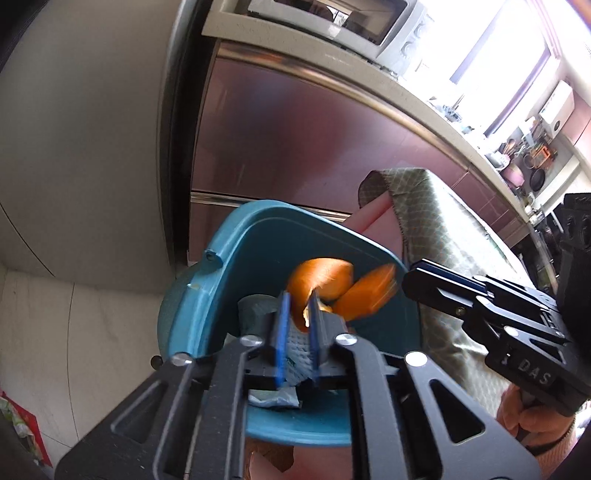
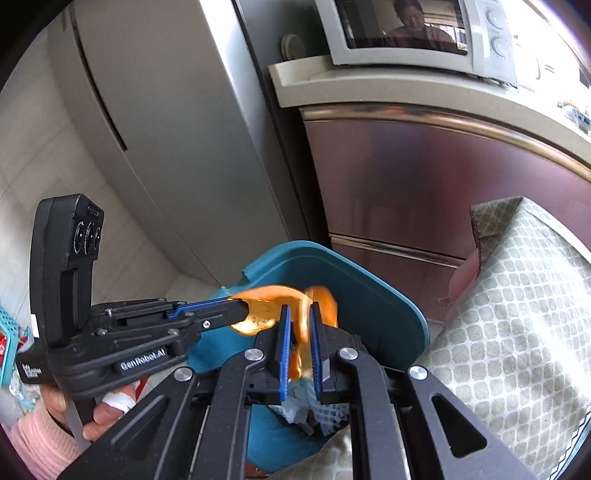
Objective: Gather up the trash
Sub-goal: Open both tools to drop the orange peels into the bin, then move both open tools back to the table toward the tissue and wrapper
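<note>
A teal trash bin (image 1: 258, 218) (image 2: 369, 273) stands open below both grippers. My left gripper (image 1: 299, 295) (image 2: 242, 312) hangs over its mouth with its blue pads slightly apart. A curled orange peel (image 1: 319, 280) (image 2: 264, 308) sits at its tips, one thin edge reaching into the gap without being pinched. My right gripper (image 2: 299, 308) (image 1: 408, 280) is beside it over the bin, jaws also a little apart. A second orange peel (image 2: 323, 301) (image 1: 369, 297) shows as a blurred streak between its pads. Crumpled paper and netting (image 1: 299, 347) (image 2: 295, 406) lie in the bin.
A table under a green patterned cloth (image 1: 443, 229) (image 2: 517, 295) presses close on the bin's right. Maroon cabinet fronts (image 1: 295, 140) and a grey fridge (image 2: 166, 129) stand behind it. A microwave (image 2: 406, 33) sits on the counter above. Pale floor tiles (image 1: 55, 332) lie to the left.
</note>
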Available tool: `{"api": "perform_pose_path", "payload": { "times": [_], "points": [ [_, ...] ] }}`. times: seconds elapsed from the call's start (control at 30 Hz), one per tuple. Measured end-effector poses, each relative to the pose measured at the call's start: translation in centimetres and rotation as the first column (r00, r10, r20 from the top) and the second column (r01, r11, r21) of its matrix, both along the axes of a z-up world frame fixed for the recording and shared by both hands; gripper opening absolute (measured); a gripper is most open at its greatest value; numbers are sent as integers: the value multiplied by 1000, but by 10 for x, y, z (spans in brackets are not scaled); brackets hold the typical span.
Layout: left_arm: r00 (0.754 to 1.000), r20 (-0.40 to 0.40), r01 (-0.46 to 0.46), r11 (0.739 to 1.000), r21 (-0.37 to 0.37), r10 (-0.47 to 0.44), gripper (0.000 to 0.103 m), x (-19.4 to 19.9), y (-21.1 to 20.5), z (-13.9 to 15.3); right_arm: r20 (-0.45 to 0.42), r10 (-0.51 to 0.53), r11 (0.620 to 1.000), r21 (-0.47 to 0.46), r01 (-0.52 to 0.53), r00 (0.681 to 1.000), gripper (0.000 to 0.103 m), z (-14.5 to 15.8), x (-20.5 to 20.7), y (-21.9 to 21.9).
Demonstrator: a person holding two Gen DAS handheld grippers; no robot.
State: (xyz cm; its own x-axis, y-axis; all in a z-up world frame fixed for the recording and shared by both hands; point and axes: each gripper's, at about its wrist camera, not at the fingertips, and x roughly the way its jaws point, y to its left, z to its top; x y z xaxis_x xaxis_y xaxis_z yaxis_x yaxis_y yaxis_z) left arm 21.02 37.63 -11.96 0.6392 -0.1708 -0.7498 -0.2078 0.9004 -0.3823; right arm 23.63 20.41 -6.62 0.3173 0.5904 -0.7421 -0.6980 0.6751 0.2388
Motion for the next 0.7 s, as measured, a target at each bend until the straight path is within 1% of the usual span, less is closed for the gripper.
{"api": "perform_pose_path", "payload": {
  "times": [0.17,0.33,0.43,0.53,0.7],
  "points": [
    [1000,-18,16,1000,-3,-16,13,14,-10,-11,-8,-19,1000,3,19,1000,11,-5,5,-5],
    [999,6,41,999,-12,-40,13,13,-21,-7,-6,-27,999,38,27,1000,14,-5,-2,-23],
    [998,34,60,998,-9,-60,14,7,-29,2,3,-29,997,72,29,1000,15,0,-11,-39],
    [993,79,91,996,1,-91,17,0,-41,17,21,-33,994,109,31,999,17,9,-21,-57],
    [970,164,176,984,30,-179,21,-13,-75,46,64,-65,985,163,54,996,22,28,-44,-104]
  ]
}}
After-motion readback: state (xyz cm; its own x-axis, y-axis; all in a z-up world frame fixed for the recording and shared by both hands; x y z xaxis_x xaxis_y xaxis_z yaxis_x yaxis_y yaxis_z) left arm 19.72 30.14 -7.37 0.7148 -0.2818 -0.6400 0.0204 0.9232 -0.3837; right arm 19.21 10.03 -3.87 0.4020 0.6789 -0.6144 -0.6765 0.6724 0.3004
